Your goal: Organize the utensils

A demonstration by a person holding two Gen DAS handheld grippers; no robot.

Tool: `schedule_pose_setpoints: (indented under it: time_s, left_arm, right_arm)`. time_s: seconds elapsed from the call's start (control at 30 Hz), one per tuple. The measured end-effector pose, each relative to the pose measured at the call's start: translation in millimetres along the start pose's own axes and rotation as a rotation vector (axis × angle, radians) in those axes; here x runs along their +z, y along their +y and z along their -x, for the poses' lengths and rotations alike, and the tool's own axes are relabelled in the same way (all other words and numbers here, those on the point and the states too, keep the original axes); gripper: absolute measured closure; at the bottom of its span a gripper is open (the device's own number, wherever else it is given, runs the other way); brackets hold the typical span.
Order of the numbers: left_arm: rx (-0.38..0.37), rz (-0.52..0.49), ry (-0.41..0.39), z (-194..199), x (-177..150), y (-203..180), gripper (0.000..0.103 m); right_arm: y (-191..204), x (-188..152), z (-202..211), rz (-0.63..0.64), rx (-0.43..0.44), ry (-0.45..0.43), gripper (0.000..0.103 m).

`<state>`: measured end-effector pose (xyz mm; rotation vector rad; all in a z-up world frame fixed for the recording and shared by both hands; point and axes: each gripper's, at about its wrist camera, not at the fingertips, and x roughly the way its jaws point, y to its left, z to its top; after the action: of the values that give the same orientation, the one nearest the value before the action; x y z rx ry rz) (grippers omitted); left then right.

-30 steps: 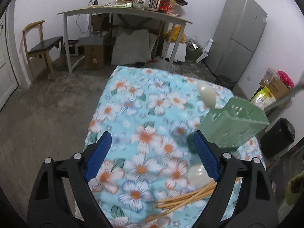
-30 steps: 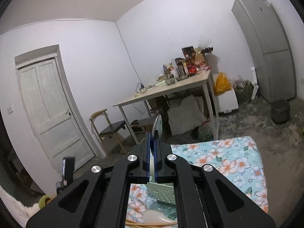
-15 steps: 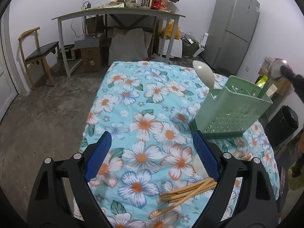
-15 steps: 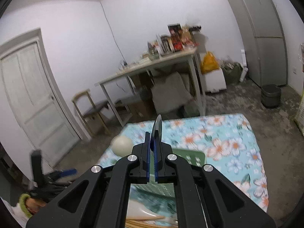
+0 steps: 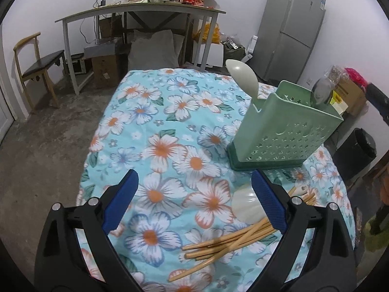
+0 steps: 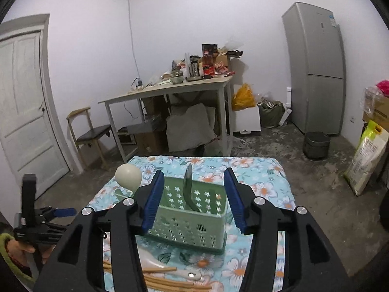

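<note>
Both tools are seen over a bench (image 5: 136, 131) draped in a flowered cloth. On the left tool (image 5: 194, 202) the jaws are spread wide and opening further, with nothing between the pads but cloth below. On the right tool (image 6: 192, 199) the jaws are opening, about half apart, and nothing is gripped; a metal spoon (image 6: 188, 187) is framed between the pads without being touched, standing in the holder just ahead.

A green perforated utensil holder (image 5: 284, 131) is placed ahead and to the right of the left tool, upright on the cloth. A pale cream spoon (image 5: 243, 75) is stood in its far end, bowl upward, and the metal spoon is leaned at its other end.

Just below the left tool's right-hand pad, a second pale spoon (image 5: 245, 206) is laid flat on the cloth, partly hidden by that pad. A loose bundle of wooden chopsticks (image 5: 226, 241) is spread across it, nearer the tool's body.
</note>
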<state>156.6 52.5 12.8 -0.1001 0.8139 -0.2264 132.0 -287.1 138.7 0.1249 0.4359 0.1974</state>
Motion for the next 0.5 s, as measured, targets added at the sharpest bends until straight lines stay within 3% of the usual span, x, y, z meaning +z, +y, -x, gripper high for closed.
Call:
schedule_pose_setpoints:
  time_s: [0.13, 0.23, 0.33, 0.5]
  left_arm:
    - [-0.022, -0.016, -0.001, -6, 0, 0, 0.010]
    - [-0.057, -0.038, -0.015, -9, -1, 1, 0.009]
    - [-0.132, -0.032, -0.002, -16, -4, 5, 0.009]
    - [-0.229, -0.001, 0.057, -31, -10, 10, 0.009]
  right_arm:
    - [-1, -20, 13, -0.034, -0.002, 0.037, 0.052]
    - [5, -45, 9, -0.077, 0.013, 0.128, 0.052]
    - [13, -67, 0, -0.126, 0.032, 0.211, 0.052]
    - [32, -92, -7, -0.147, 0.015, 0.266, 0.052]
